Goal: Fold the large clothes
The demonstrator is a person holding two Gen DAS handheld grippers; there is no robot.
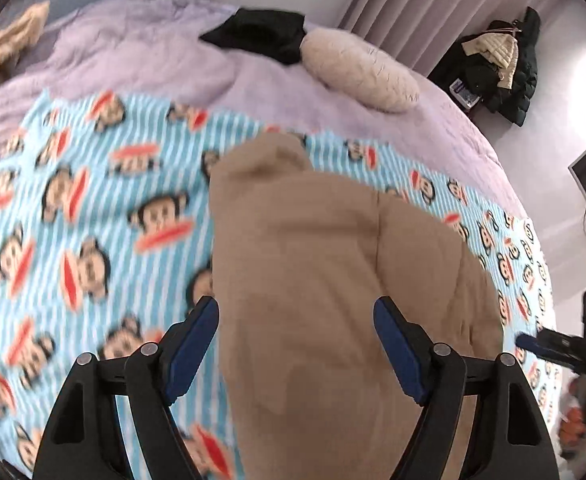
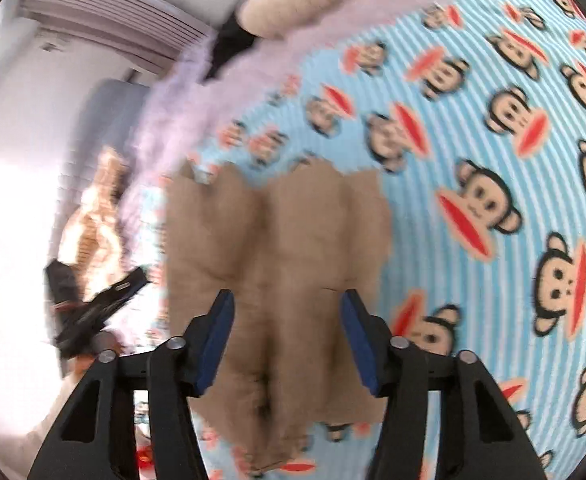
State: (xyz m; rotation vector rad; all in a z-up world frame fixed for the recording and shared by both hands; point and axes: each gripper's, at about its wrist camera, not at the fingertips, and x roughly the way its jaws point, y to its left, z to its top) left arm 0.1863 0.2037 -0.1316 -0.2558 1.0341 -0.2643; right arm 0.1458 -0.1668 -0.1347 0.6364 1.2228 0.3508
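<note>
A tan, soft-fabric garment (image 1: 325,280), folded into a long bundle, lies on a blue-and-white striped fleece blanket printed with cartoon monkey faces (image 1: 93,208), which covers a bed under a lilac plush bedspread (image 1: 141,48). In the left wrist view the left gripper (image 1: 296,308) hangs just above the garment with its 2 blue-padded fingers (image 1: 393,344) spread wide, holding nothing. The right gripper (image 2: 287,302) is likewise wide apart over the garment's creased middle and grips nothing; whether the pads touch the cloth cannot be told through the blur. At 12 o'clock from the garment, a cream oval knitted cushion (image 1: 359,70) rests on the bedspread, touching a black crumpled piece of clothing (image 1: 261,36). At 2 o'clock, dark coats (image 1: 505,64) are heaped by the curtain.
</note>
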